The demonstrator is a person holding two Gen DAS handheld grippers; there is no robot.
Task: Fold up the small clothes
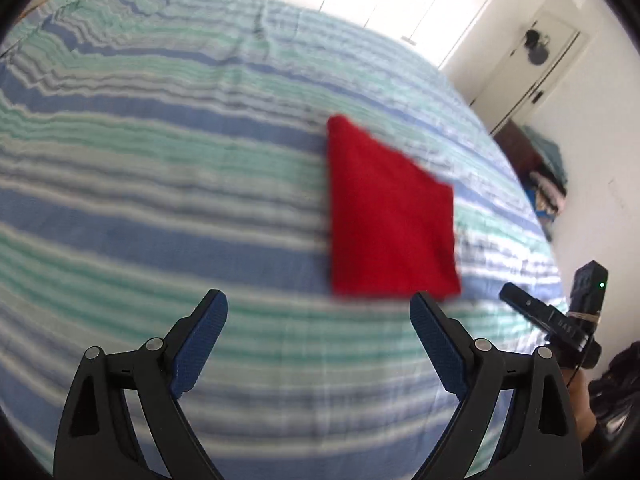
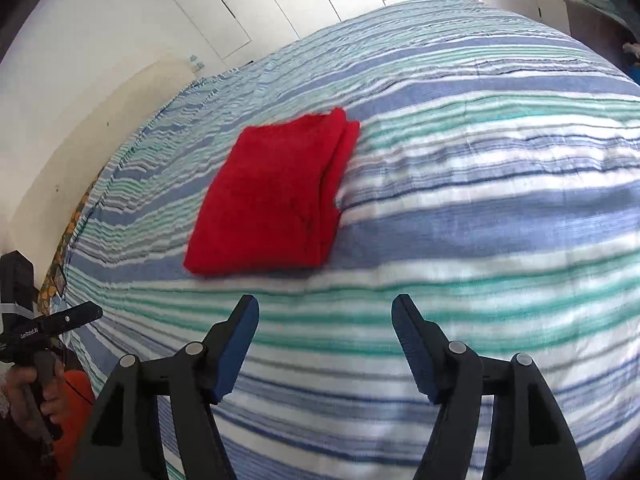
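A bed (image 2: 500,208) covered in a sheet striped blue, green and white fills both views. At the left, the left hand-held gripper (image 1: 319,312) hangs above the sheet with its blue-padded jaws spread wide and nothing between them. Ahead of it and slightly to the right lies a red cloth (image 1: 388,216), folded into a neat flat rectangle on the sheet, apart from both grippers. To the right, the right hand-held gripper (image 2: 325,316) also hangs over the bed, its jaws parted and empty, with the red cloth (image 2: 272,196) ahead of it and to its left; layered folded edges show along the cloth's right side. White closet doors (image 2: 240,4) stand behind the bed.
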